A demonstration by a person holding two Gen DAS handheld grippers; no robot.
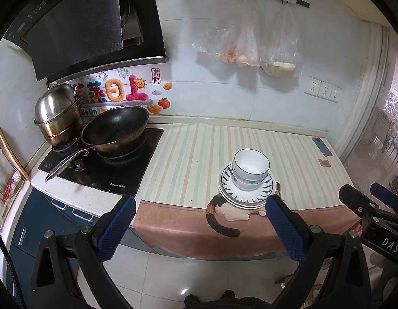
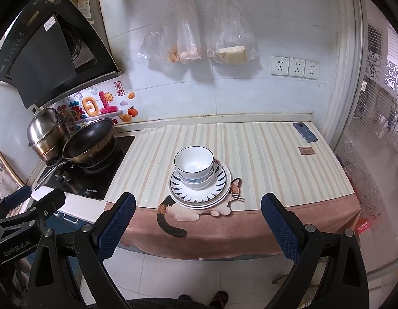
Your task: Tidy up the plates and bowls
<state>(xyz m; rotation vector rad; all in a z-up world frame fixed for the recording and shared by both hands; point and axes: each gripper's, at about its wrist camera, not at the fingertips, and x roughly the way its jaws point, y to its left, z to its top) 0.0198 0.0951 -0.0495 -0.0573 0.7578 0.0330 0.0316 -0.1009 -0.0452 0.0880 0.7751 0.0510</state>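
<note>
Both tongs, left gripper (image 1: 200, 220) and right gripper (image 2: 197, 217), gape wide and empty; stacked bowls (image 2: 194, 170) on plates (image 2: 199, 189) sit dead ahead of the right one, nearer it.

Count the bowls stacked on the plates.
2 bowls show, nested: the top bowl sits inside the lower bowl, both resting on the stack of plates on the striped cloth. Another bowl could be hidden between them.
</note>
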